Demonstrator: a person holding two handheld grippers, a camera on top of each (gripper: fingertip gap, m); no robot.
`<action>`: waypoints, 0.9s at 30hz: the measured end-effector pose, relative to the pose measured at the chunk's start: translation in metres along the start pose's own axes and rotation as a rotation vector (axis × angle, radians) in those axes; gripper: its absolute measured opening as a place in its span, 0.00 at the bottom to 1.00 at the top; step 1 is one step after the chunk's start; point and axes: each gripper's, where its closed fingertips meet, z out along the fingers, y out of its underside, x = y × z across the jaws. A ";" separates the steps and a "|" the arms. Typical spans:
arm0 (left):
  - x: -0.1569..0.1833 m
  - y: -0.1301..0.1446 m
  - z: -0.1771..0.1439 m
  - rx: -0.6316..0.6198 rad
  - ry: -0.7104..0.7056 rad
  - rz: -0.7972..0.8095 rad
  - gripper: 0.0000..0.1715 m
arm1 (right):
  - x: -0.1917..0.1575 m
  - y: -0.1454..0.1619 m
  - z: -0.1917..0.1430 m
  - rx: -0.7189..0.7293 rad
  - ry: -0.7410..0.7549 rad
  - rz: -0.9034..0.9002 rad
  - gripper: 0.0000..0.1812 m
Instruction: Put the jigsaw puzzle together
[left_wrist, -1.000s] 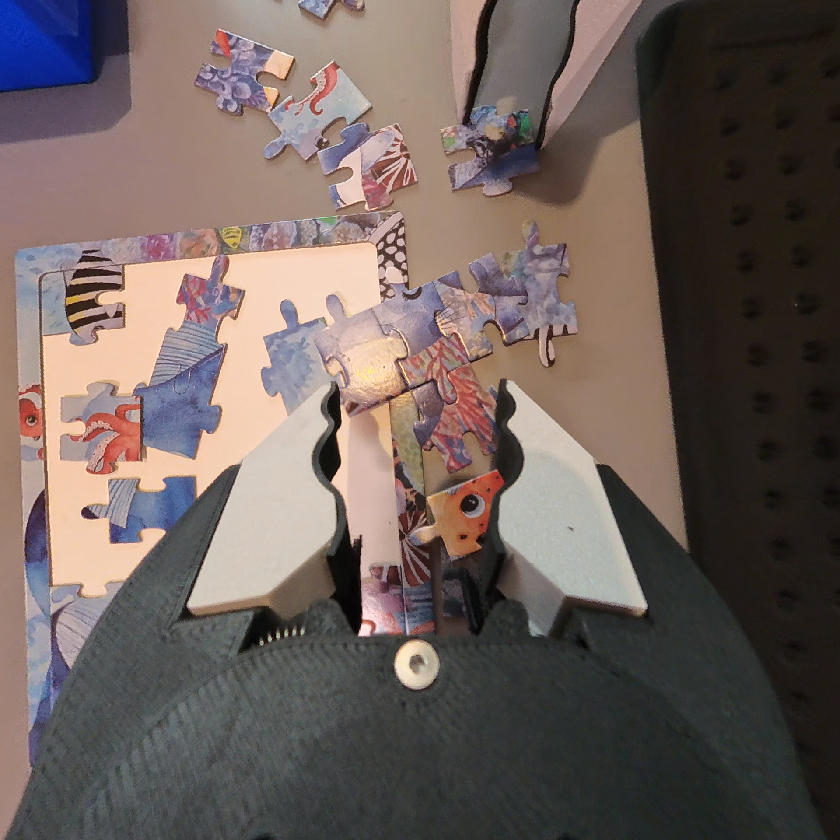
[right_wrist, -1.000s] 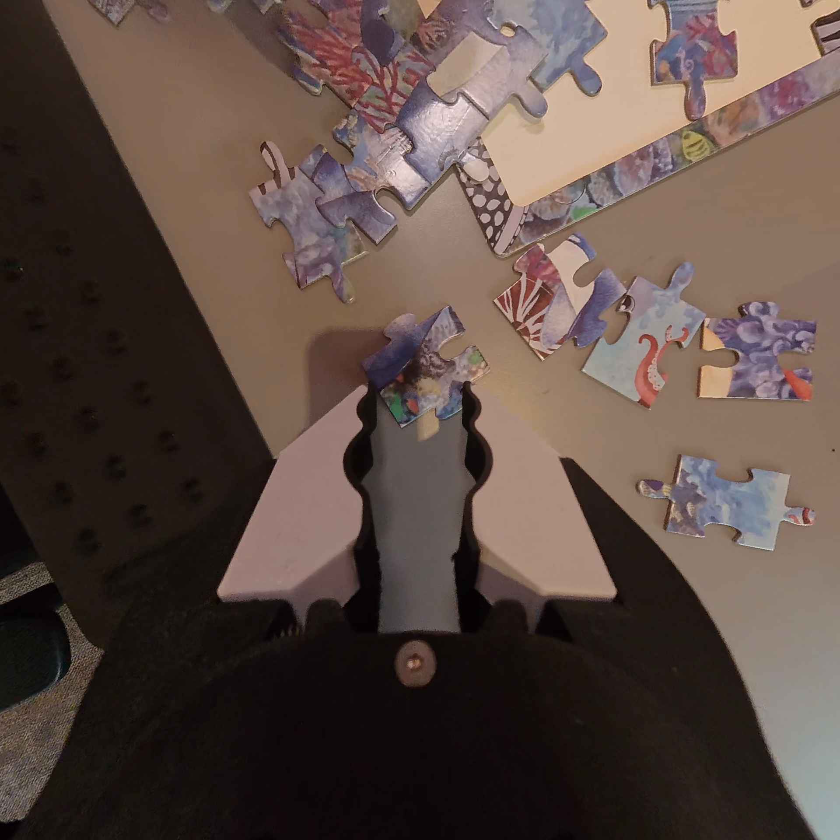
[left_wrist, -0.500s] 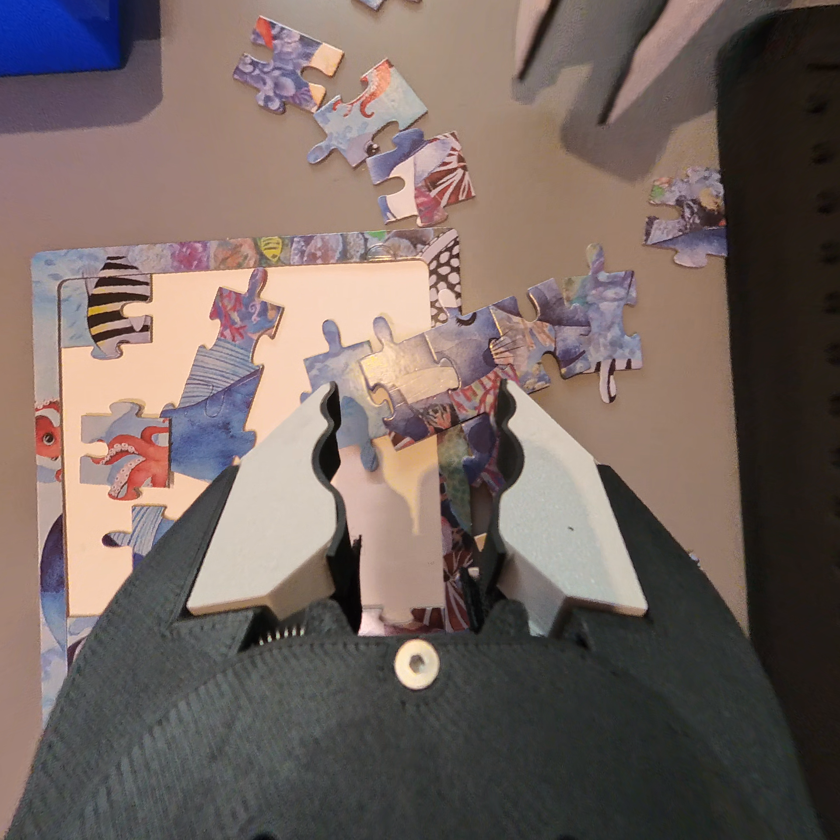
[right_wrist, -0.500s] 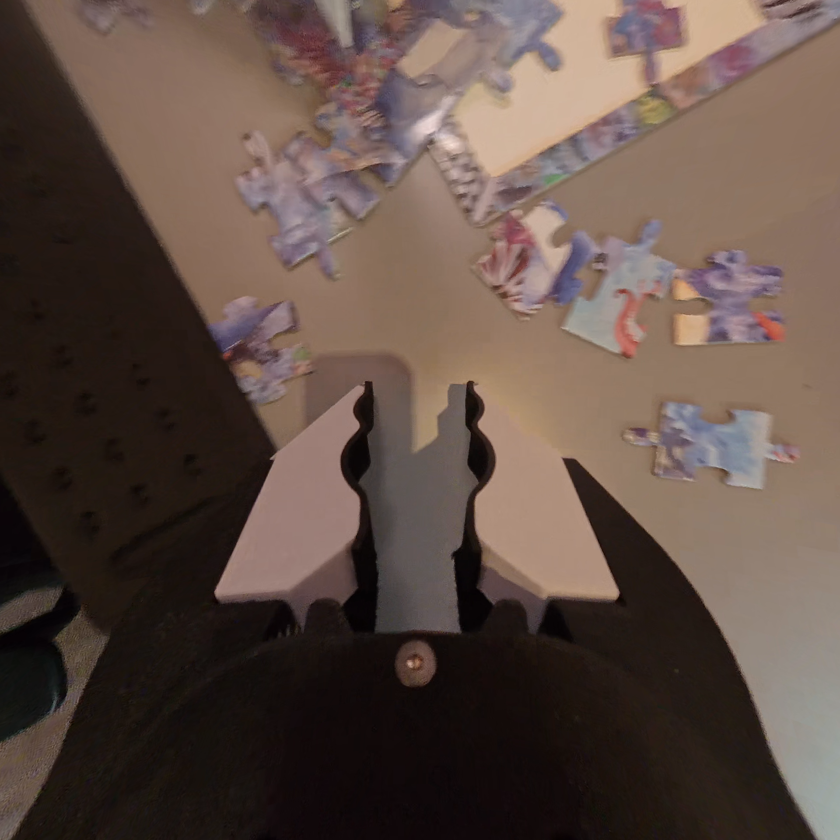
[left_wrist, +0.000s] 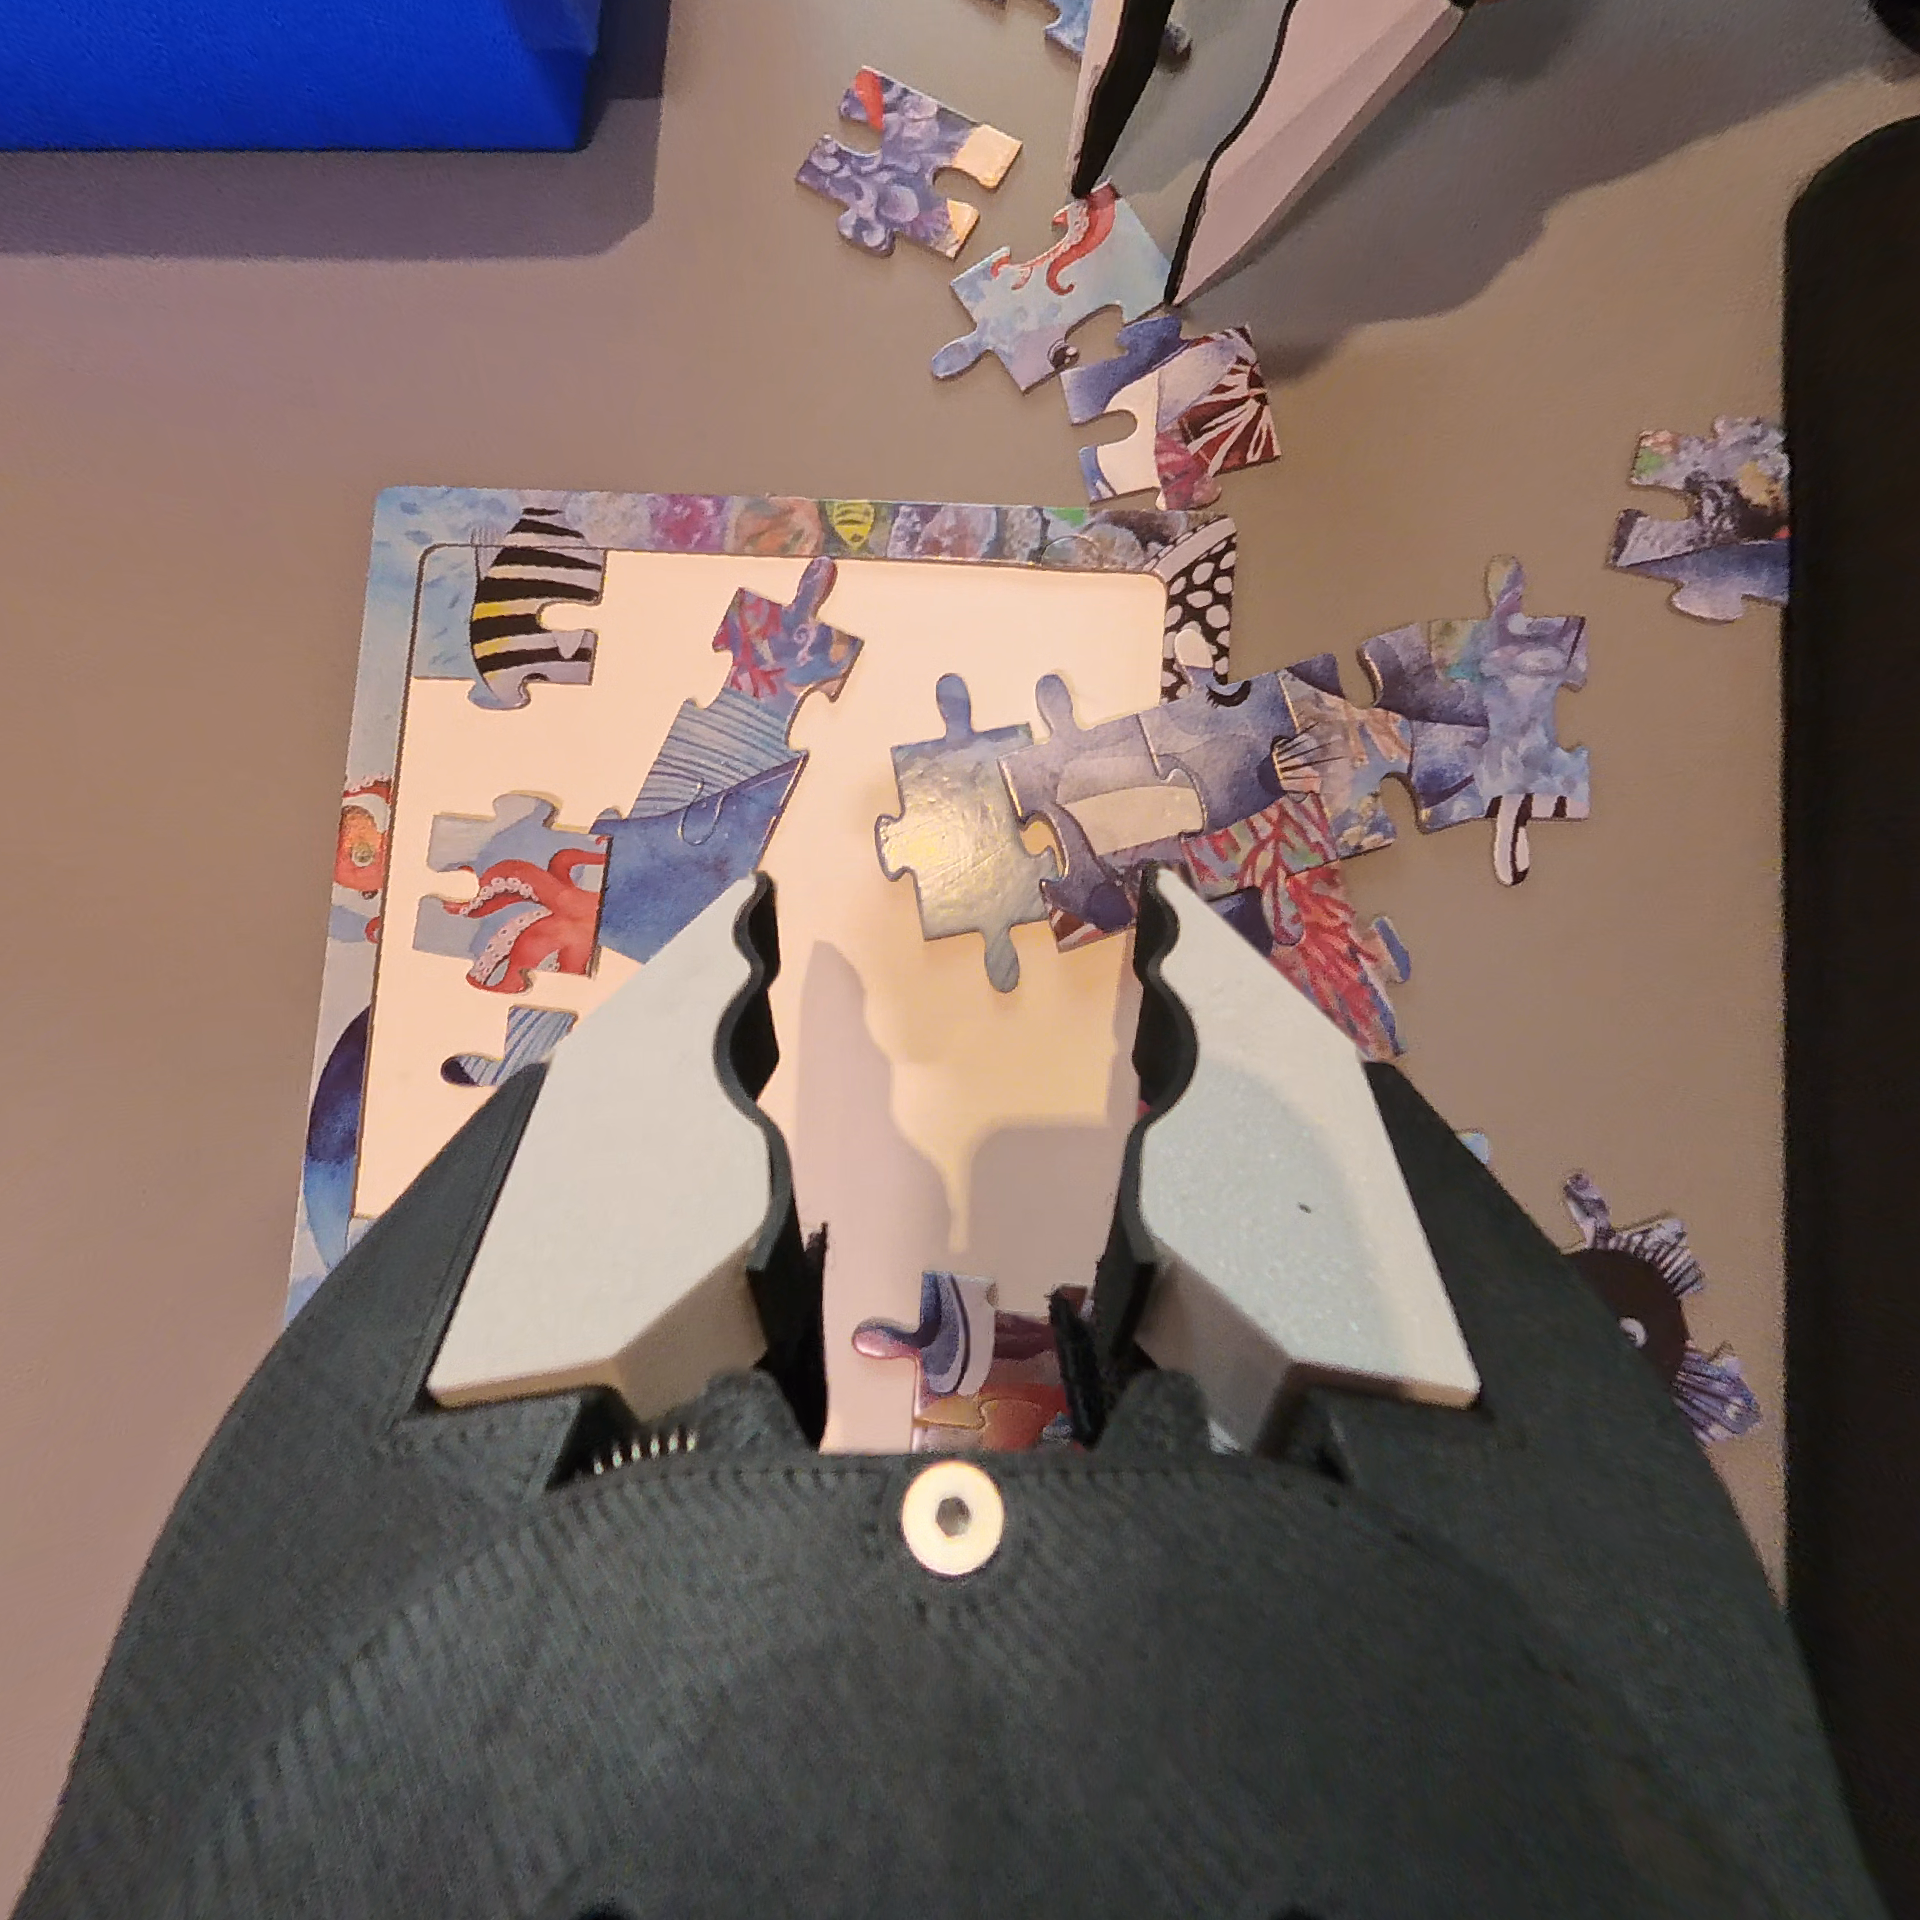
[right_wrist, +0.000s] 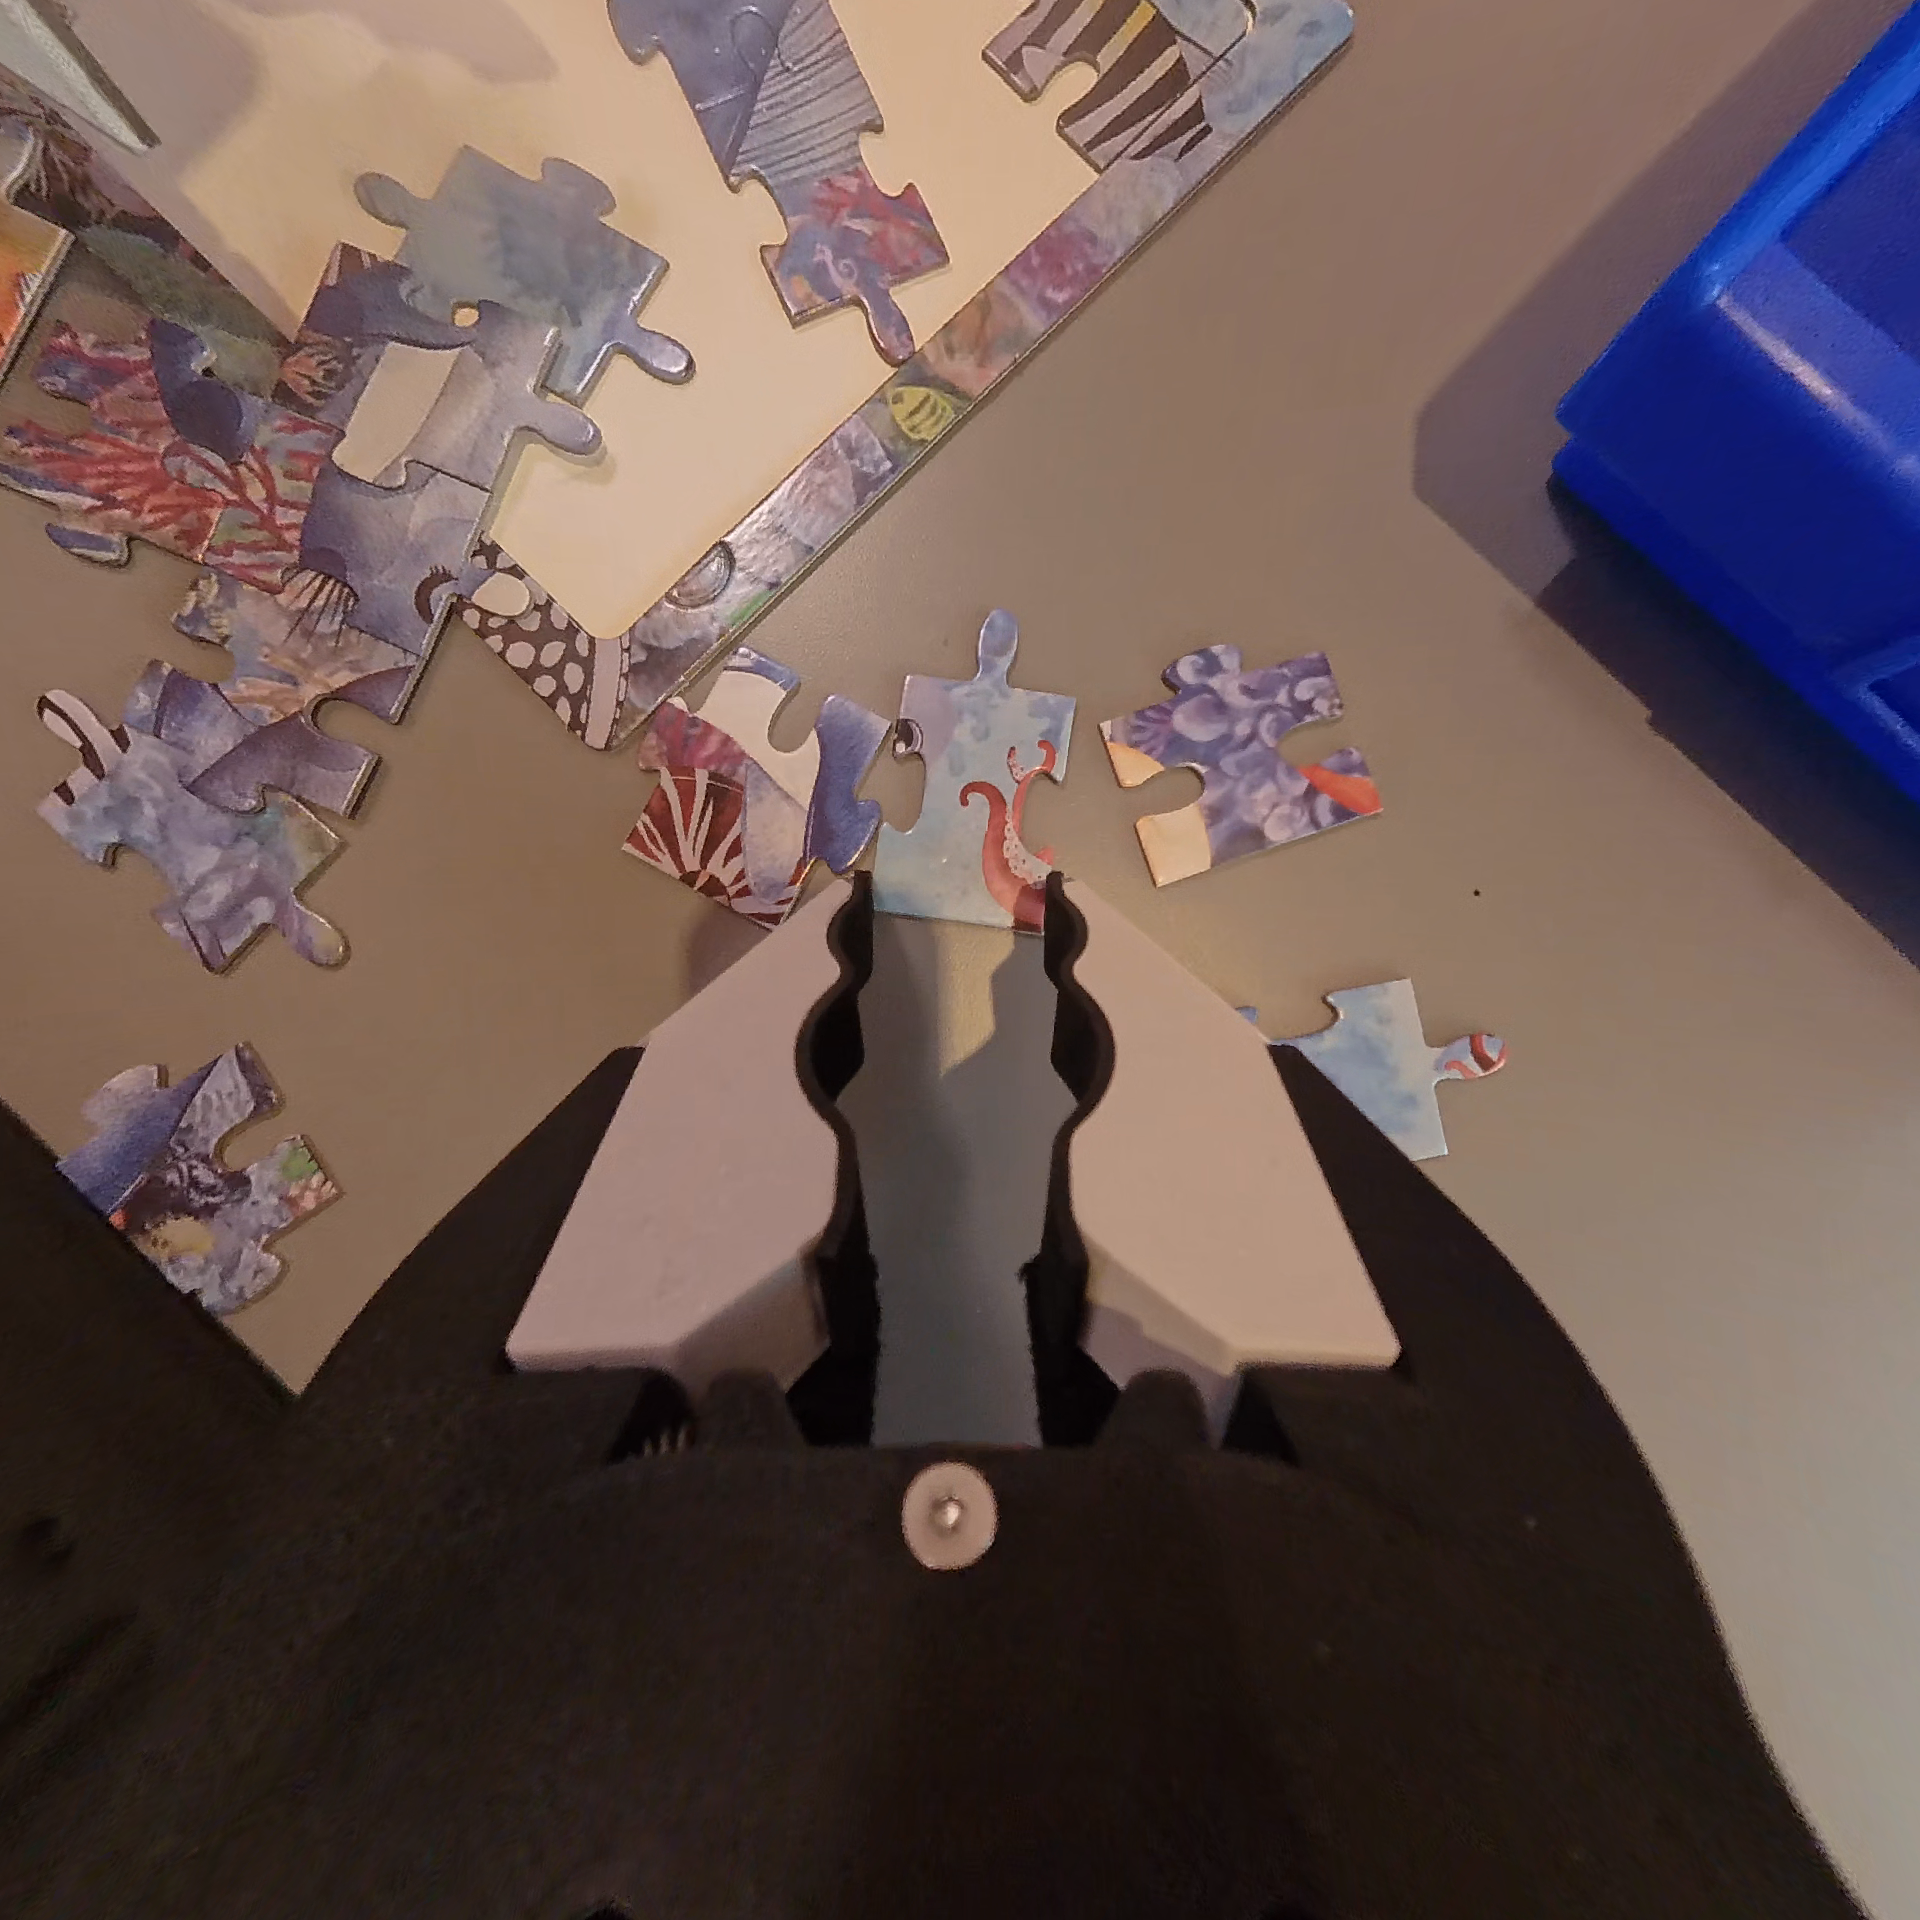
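Note:
The puzzle frame (left_wrist: 727, 520) lies on the grey table with a few pieces set in it, such as a striped fish piece (left_wrist: 530, 603) and an octopus piece (left_wrist: 509, 894). A joined cluster of pieces (left_wrist: 1195, 769) lies across its right border. My left gripper (left_wrist: 956, 904) is open and empty above the bare board, just short of the cluster. My right gripper (right_wrist: 958, 888) is open, its tips on either side of the near edge of a light-blue tentacle piece (right_wrist: 977, 790). The right gripper also shows in the left wrist view (left_wrist: 1132, 239).
Loose pieces lie around the tentacle piece: a red-and-white coral piece (right_wrist: 738, 821), a purple piece (right_wrist: 1236, 769) and a pale blue piece (right_wrist: 1371, 1081). A multicoloured piece (right_wrist: 197, 1174) lies at the black mat's edge (left_wrist: 1860, 831). A blue bin (right_wrist: 1766, 416) stands beyond. My hands' fingertips stand some 15 centimeters from each other. My left gripper's tips are some 8 centimeters from the octopus piece (left_wrist: 509, 894).
My right gripper left the multicoloured piece by the mat and moved over to the tentacle piece. My left gripper drew back and left, so the cluster now lies ahead of its tips.

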 end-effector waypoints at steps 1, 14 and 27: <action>-0.002 0.001 -0.001 -0.003 -0.004 -0.001 0.40 | 0.000 0.000 0.000 0.001 0.004 -0.004 0.17; -0.086 0.056 -0.068 -0.060 -0.156 -0.169 0.34 | -0.040 -0.060 -0.022 0.099 -0.062 -0.127 0.17; -0.113 0.091 -0.088 -0.098 -0.200 -0.229 0.35 | -0.126 -0.165 0.053 0.041 -0.219 -0.491 0.17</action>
